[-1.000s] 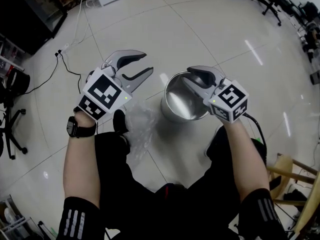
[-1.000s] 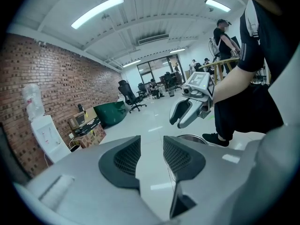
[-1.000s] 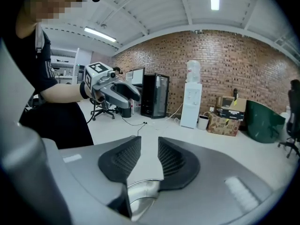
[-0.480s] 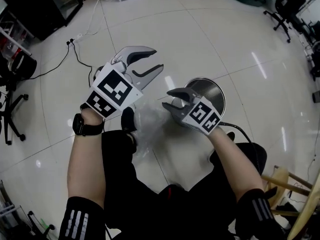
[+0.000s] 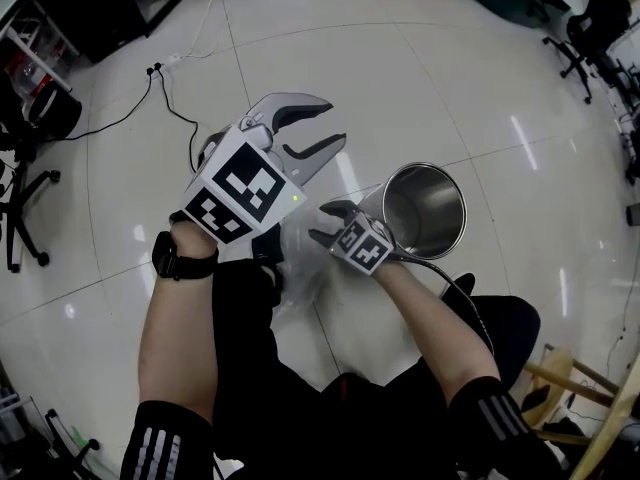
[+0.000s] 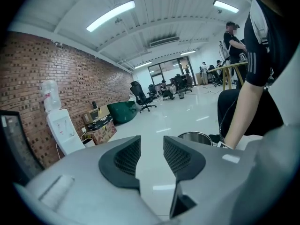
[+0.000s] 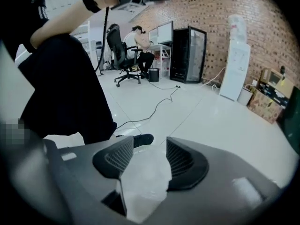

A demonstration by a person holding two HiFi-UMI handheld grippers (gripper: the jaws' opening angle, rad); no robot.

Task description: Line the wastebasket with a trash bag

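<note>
Left gripper (image 5: pixel 335 123): up over the left knee, fingers released and standing apart, only floor showing between the black pads.
Right gripper (image 5: pixel 318 223): lower down, just beside the wastebasket's left wall, pointing down toward the floor between the knees.
Right fingers (image 7: pixel 187 165): just been opening and now spread wide, clear plastic showing in the gap between them, neither pad clamped on it.
Trash bag (image 7: pixel 143 179): thin clear film, crumpled on the floor by the shoe; in the right gripper view, bunched up right in front of the open fingers and filling most of the gap.
Wastebasket (image 5: pixel 445 223): shiny round metal bin, upright on the floor to the right of both grippers, mouth open, bare metal showing inside; bag outside it, to its left.
Bag and bin: near each other, whether touching cannot be told from the head view.
Floor (image 5: pixel 480 98): glossy white tile, ceiling lights glinting off it.
Shoe (image 7: pixel 140 139): black, just beyond the bag in the right gripper view, toe pointing right.
Watch (image 5: pixel 180 263): dark band on the left wrist, behind the marker cube.
Cable (image 5: pixel 175 108): black, snaking across the tile well beyond the left gripper.
Legs: black trousers filling the bottom of the head view, knees either side of the bag.
Backdrop: brick wall, water dispenser (image 6: pixel 58 125) and office chairs well away from the action.
</note>
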